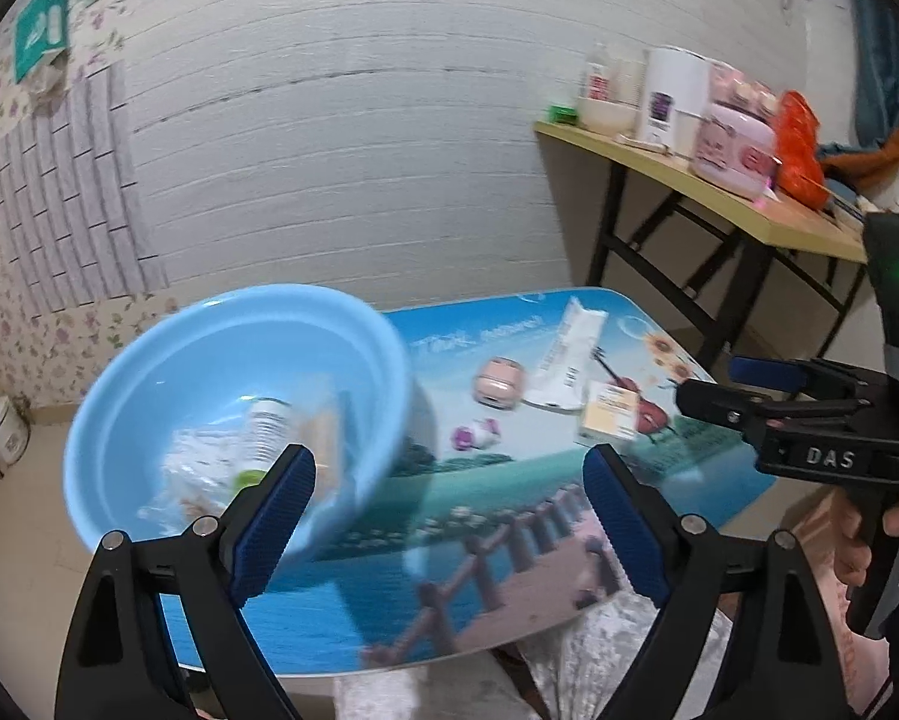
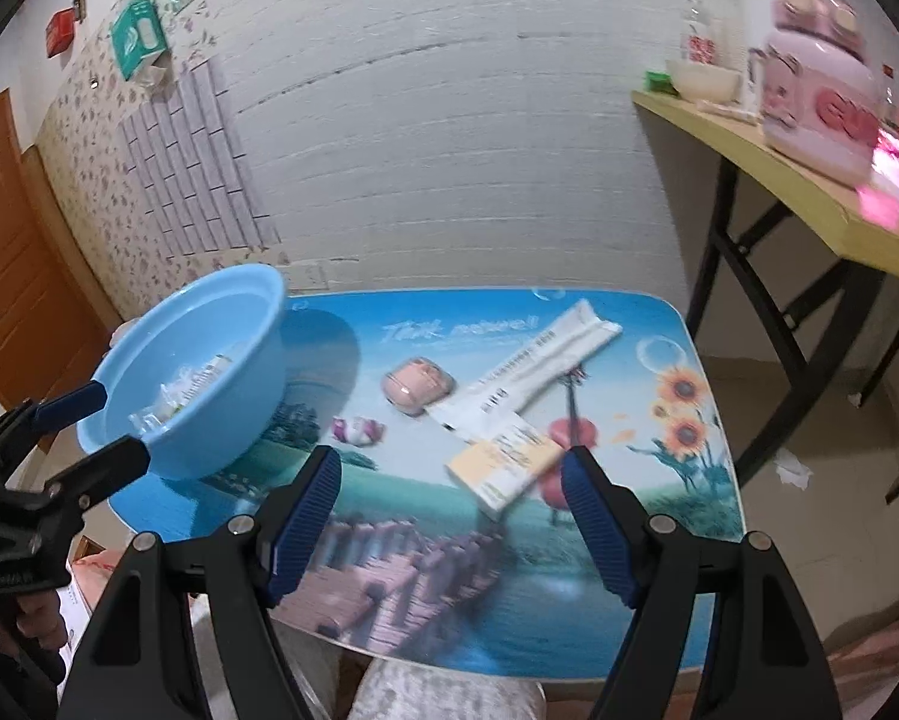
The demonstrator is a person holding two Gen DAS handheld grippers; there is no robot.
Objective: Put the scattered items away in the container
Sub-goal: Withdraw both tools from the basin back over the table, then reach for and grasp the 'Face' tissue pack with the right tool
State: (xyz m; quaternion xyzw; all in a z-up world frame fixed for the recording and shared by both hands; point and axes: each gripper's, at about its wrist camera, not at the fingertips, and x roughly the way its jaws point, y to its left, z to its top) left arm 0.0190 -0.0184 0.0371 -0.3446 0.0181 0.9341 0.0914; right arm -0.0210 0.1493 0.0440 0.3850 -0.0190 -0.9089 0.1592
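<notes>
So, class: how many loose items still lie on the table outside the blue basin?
4: a pink case mid-table, a small purple-white toy nearer the basin, a long white tube behind, and a yellow box in front of it.

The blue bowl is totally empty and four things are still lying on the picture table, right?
Not quite: the blue bowl is not empty. The left wrist view shows a bottle and some clear wrapping already inside it. The rest holds: four things still lie on the picture table.

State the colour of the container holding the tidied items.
Light blue: the basin, clearest in the left wrist view.
</notes>
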